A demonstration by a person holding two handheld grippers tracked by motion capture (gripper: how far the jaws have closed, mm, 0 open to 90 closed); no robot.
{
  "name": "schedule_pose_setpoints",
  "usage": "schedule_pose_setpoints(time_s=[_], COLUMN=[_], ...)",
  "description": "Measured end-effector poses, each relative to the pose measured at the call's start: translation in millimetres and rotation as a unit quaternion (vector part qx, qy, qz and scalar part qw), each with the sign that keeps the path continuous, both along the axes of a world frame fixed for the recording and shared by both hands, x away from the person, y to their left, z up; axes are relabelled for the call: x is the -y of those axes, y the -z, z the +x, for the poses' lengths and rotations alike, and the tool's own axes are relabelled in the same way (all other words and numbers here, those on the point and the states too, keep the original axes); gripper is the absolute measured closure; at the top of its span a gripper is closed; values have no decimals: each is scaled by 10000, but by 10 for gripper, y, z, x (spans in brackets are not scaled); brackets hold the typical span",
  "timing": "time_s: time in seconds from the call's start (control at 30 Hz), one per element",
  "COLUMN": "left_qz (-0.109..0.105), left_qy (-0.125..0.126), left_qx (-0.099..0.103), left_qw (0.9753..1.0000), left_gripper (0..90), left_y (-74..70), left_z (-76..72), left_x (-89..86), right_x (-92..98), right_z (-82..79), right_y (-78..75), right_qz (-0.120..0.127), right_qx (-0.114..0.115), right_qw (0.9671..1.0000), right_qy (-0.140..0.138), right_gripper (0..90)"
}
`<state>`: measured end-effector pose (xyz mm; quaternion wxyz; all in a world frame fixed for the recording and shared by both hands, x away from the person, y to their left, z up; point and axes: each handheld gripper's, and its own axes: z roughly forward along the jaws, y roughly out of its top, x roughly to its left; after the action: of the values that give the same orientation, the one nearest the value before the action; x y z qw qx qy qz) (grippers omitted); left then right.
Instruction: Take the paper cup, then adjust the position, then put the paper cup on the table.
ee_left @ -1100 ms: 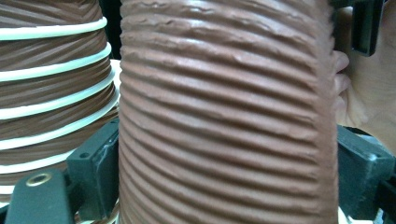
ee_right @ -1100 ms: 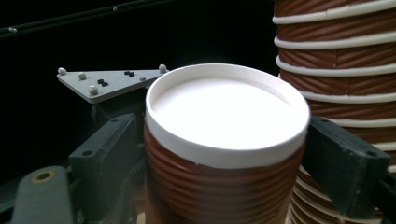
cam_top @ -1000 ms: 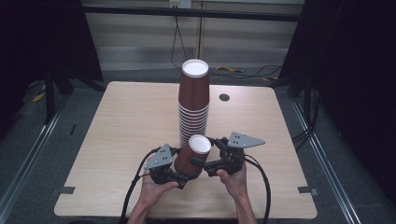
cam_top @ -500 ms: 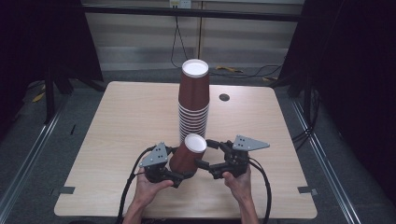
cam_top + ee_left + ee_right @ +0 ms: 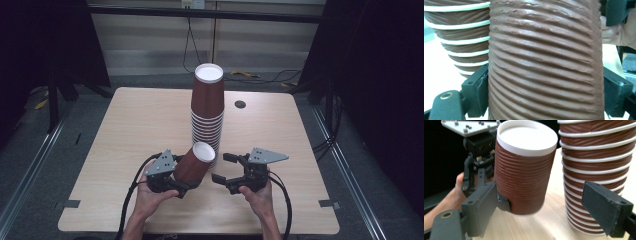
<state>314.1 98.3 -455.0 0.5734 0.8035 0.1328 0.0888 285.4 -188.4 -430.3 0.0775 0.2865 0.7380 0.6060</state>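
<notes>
Left gripper clamps a brown paper cup, tilted, just near-left of the cup stack. Right gripper wide open, empty, right of cup.

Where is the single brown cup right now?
In the high view the single brown cup sits tilted in the left hand-held gripper, near the table's front edge, just before the tall cup stack.
</notes>
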Motion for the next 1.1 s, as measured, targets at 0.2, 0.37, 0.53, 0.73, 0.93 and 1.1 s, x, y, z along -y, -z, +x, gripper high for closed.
schedule_pose_setpoints(time_s=[0.2,0.37,0.53,0.73,0.93,1.1], left_qz=[212,575,866,1223,1478,1733], left_qy=[56,164,260,334,425,554], left_qx=[-1,113,140,149,210,244], left_qw=[9998,9981,9958,9918,9879,9830], left_gripper=[146,147,147,147,147,147], left_y=[-20,-65,-81,-63,-102,-94], left_z=[16,-4,-14,-15,-12,27], left_x=[-26,-6,7,50,91,147], right_x=[8,0,5,-3,-19,-20], right_z=[-8,-17,-23,-19,-19,-13], right_y=[11,10,13,36,50,60], right_qz=[-200,-414,-582,-937,-1095,-1327], right_qx=[-48,-84,-142,-281,-349,-425], right_qw=[9998,9991,9981,9947,9926,9892], right_qy=[-40,-108,-152,-307,-383,-455], right_gripper=[139,141,142,142,142,142])
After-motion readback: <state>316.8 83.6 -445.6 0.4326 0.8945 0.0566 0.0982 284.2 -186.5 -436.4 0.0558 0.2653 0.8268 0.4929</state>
